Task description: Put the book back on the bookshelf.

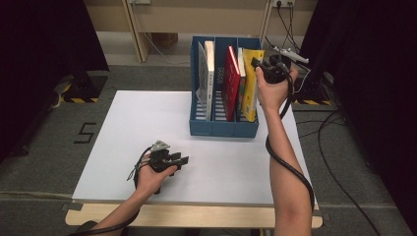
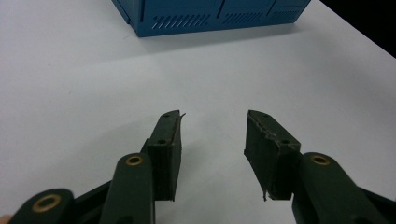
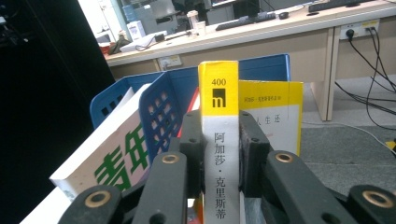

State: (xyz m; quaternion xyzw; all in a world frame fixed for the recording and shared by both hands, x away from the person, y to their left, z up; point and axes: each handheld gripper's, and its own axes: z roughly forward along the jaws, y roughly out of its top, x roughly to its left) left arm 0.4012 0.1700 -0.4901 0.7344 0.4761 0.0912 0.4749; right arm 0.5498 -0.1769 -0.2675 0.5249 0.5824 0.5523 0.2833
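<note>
- The right gripper (image 1: 263, 66) sits in the upper right of the high view, at the right end of the blue file rack (image 1: 223, 129), held up by the person's right hand (image 1: 272, 91).
- In the right gripper view its two black jaws press on either side of the spine of a yellow-and-white book (image 3: 220, 154), so it is clamped on that book.
- The book stands upright in the middle of that view, its yellow top rising above the jaws; a second yellow book (image 3: 273, 116) stands just behind it to the right.
- In the high view the yellow-and-white book (image 1: 252, 83) is in the rack's rightmost compartment, beside a red book (image 1: 231, 81) in the middle one and a white book (image 1: 209, 78) in the left one.
- The left gripper (image 1: 177, 161) rests low in the lower left of the high view, on the white surface (image 1: 147, 123), well apart from the rack.
- In the left gripper view the left gripper (image 2: 212, 135) has its jaws spread with bare surface between them: released, grasping nothing; the rack's blue front wall (image 2: 210, 16) lies along the top edge.
</note>
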